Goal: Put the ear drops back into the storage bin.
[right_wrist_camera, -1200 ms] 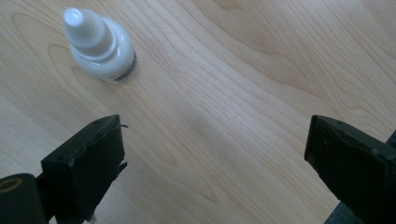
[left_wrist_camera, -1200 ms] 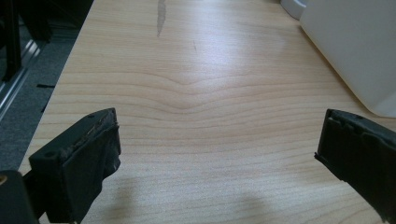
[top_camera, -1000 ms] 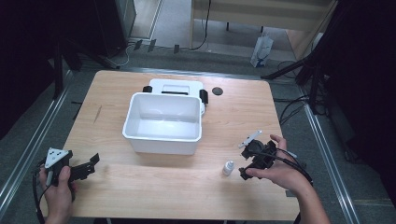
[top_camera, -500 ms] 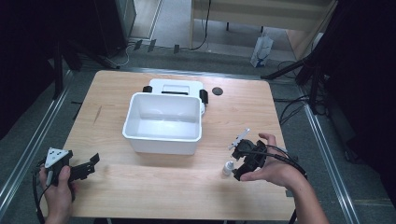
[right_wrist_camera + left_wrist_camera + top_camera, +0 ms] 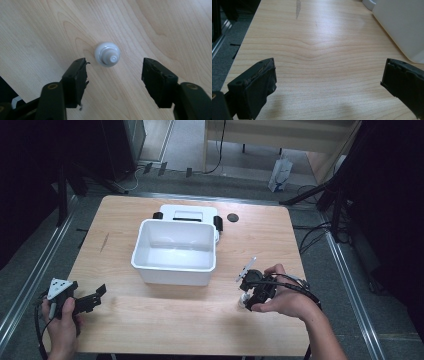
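Right gripper (image 5: 248,296) moved left over small white capped bottle (image 5: 107,54), fingers spread, not touching. Left gripper (image 5: 95,296) unmoved, fingers spread, light wooden table (image 5: 317,37).

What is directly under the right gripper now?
A small white bottle stands upright on the table, below the open right gripper, between its fingers. Its base is hidden.

A small white plastic bottle with a narrow grey-white cap (image 5: 108,55) is seen standing upright on the pale wooden table (image 5: 165,320), right of the white rectangular plastic tub (image 5: 175,251), well apart.
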A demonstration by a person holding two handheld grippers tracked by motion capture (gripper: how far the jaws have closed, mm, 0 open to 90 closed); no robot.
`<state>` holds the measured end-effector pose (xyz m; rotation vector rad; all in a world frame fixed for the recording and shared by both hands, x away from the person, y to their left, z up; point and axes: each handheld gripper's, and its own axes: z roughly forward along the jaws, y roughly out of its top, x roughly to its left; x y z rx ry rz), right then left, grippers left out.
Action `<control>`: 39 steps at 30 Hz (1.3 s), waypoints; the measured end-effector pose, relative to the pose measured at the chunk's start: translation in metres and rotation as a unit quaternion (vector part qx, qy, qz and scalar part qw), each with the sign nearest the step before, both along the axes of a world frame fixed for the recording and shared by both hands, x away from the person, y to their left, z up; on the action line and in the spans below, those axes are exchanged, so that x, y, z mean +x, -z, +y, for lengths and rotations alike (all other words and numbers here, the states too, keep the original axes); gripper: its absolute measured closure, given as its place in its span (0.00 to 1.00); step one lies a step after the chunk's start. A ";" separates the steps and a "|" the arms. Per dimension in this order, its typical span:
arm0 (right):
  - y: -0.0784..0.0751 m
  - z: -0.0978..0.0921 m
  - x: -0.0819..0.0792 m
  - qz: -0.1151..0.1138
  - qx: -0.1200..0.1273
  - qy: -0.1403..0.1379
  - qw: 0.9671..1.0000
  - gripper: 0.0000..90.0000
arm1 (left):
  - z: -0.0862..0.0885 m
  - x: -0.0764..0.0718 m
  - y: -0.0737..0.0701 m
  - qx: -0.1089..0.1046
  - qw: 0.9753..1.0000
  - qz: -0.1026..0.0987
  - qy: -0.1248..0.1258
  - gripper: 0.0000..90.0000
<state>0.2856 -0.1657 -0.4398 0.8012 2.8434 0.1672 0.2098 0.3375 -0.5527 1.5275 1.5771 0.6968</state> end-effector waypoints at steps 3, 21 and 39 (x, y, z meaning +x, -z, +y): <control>0.004 0.002 0.002 0.016 -0.001 -0.008 1.000 0.53 | 0.001 0.000 0.000 -0.001 1.000 0.001 0.000 0.00; 0.016 0.006 0.014 0.052 -0.003 -0.007 0.999 0.73 | 0.001 0.000 0.000 -0.002 1.000 0.002 0.000 0.00; 0.015 0.004 0.016 0.053 0.010 -0.020 0.998 0.80 | 0.000 0.000 0.000 -0.001 1.000 0.002 0.000 0.00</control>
